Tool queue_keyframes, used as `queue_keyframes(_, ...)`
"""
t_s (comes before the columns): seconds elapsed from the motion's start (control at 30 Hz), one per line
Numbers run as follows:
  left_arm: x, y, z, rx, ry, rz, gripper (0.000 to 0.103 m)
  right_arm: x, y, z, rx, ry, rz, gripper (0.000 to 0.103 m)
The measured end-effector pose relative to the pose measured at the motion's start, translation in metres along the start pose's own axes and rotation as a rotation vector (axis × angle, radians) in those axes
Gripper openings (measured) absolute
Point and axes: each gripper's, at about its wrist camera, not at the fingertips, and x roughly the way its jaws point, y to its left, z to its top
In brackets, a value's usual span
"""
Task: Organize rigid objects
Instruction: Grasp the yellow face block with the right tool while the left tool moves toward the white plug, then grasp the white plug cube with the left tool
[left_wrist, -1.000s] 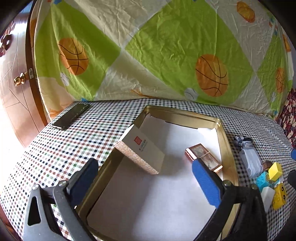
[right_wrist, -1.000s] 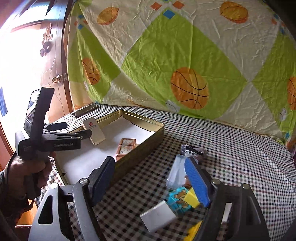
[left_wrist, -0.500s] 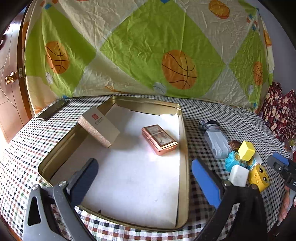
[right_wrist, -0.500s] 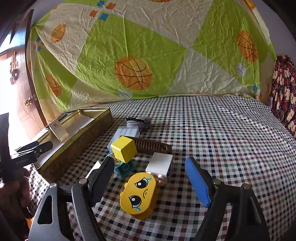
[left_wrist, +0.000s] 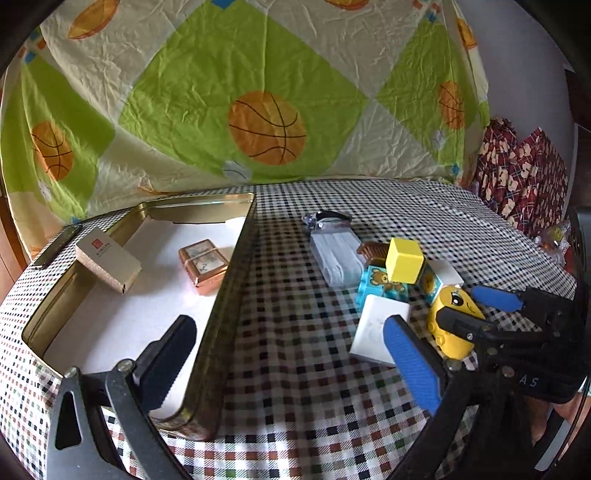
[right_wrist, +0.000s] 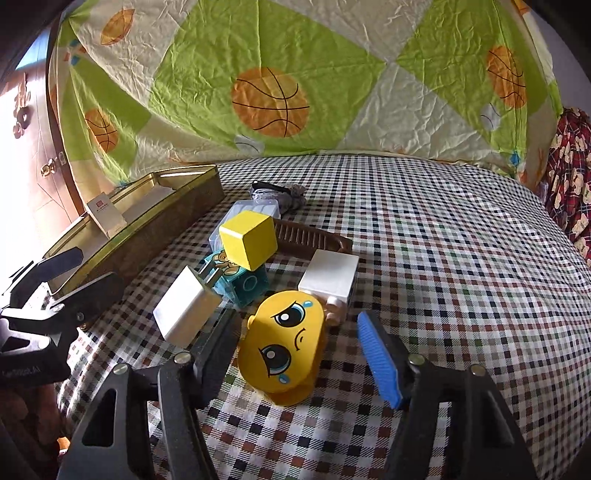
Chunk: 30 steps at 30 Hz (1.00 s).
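Note:
A gold tin tray (left_wrist: 225, 295) holds a beige box (left_wrist: 107, 258) and a copper case (left_wrist: 203, 260). Right of it on the checked cloth lies a pile: yellow cube (right_wrist: 248, 240), teal bear block (right_wrist: 240, 282), white charger (right_wrist: 184, 310), white block (right_wrist: 330, 277), brown comb (right_wrist: 310, 236) and a yellow crying-face toy (right_wrist: 284, 350). My right gripper (right_wrist: 299, 358) is open with its fingers either side of the yellow toy, not touching it. My left gripper (left_wrist: 291, 362) is open and empty over the tray's right wall. The right gripper also shows in the left wrist view (left_wrist: 476, 310).
A clear plastic case (left_wrist: 338, 258) with a dark clip (left_wrist: 328, 218) lies behind the pile. A dark phone (left_wrist: 55, 245) lies at the table's far left edge. A basketball-print sheet hangs behind the table. A red patterned fabric (left_wrist: 524, 177) is at right.
My left gripper swung right, from over the tray to its right wall. My right gripper moved from the tray side to the pile and now straddles the yellow toy.

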Motion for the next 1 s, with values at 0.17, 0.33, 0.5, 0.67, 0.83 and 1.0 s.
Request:
queue_keyframes(0.17,0.001,-0.006,0.001,0.015,0.0,-0.005,0.103,0.004,0.007,-0.001,-0.041,0.028,-0.005,0.049)
queue_keyframes(0.33,0.004,-0.008,0.001,0.018,0.005,-0.023,0.103,0.001,0.009,-0.001,-0.049,0.008,-0.013,0.045)
queue_keyframes(0.5,0.006,-0.016,0.002,0.045,0.012,-0.048,0.102,-0.005,0.003,0.0,-0.005,-0.034,-0.026,0.045)
queue_keyframes(0.67,0.009,-0.03,0.002,0.104,0.014,-0.067,0.102,-0.011,-0.006,0.001,0.047,-0.084,-0.049,0.045)
queue_keyframes(0.83,0.017,-0.041,0.004,0.153,0.047,-0.103,0.098,-0.013,-0.01,0.002,0.074,-0.104,-0.054,0.045)
queue_keyframes(1.0,0.03,-0.05,0.006,0.195,0.119,-0.16,0.093,-0.012,-0.009,0.002,0.07,-0.104,-0.053,0.045)
